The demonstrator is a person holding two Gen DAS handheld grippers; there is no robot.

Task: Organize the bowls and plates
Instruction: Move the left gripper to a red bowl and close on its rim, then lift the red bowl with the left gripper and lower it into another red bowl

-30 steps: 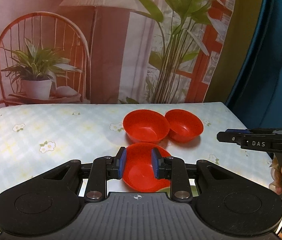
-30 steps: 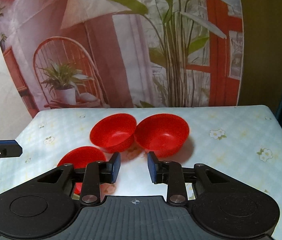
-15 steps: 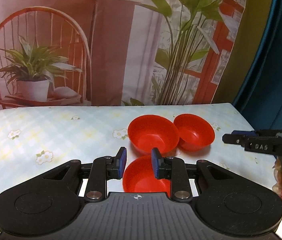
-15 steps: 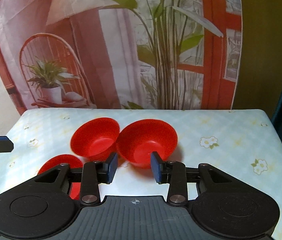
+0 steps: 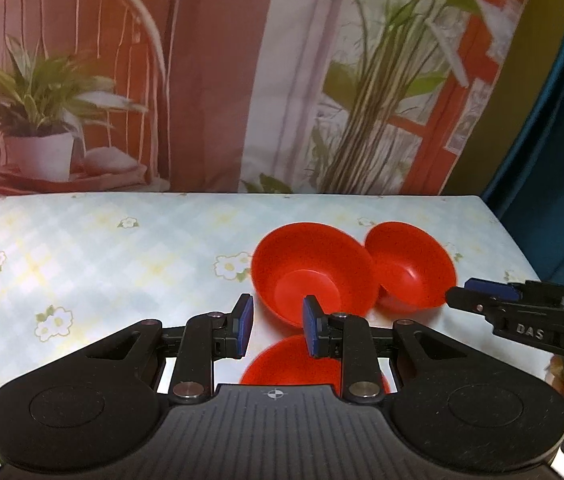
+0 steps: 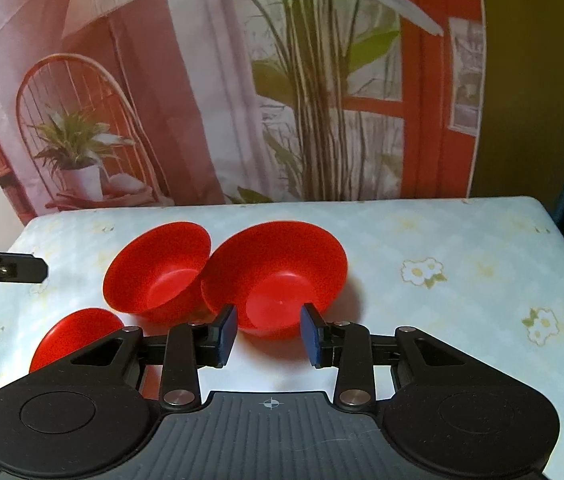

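Both grippers moved closer to bowls since earlier frames. Right gripper (image 6: 269,334) wide, empty, near rim of right red bowl (image 6: 278,276) showing between fingers. Left gripper (image 5: 278,330) wide, empty, above near red bowl (image 5: 293,364), aimed at middle red bowl (image 5: 311,268). Three bowls sat close together on flowered tablecloth (image 6: 441,240), two far ones touching. Best way, likely: slide one finger inside rim, one outside, pinch gently, lift straight up, drop into next bowl.
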